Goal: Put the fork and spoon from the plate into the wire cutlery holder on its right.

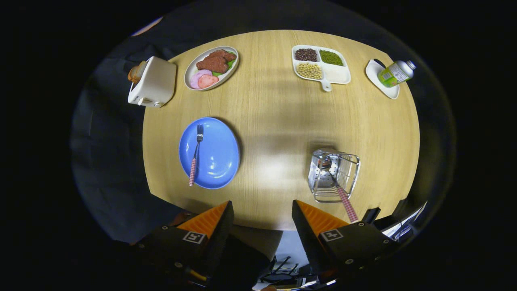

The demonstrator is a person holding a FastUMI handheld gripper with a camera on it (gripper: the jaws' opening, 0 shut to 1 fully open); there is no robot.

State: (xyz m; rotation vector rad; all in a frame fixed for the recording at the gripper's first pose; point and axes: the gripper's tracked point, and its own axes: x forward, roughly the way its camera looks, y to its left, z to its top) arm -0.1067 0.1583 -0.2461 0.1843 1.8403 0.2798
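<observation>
The gripper (262,218) hangs above the near edge of the round wooden desk (278,121), its jaws spread wide with nothing between them. Being high and pulled back, it has both task spots ahead of it.

At about 1 o'clock from the jaws, just beyond the right finger, stands the wire cutlery holder (333,175). The spoon (338,189) is already in it, bowl down, its checked handle leaning out over the near rim towards the gripper, so that half of the job looks done.

At about 11 o'clock, well apart from the holder, is the blue plate (220,161). The fork (195,155) lies along its left side, tines pointing away and checked handle reaching over the near rim, which offers a raised end to pinch.

Farther off sit a toaster (152,83), a plate of sliced meat (211,67), a divided tray of beans (321,65) and a bottle (396,73) tipped on a small white dish (377,76), none in the way.
</observation>
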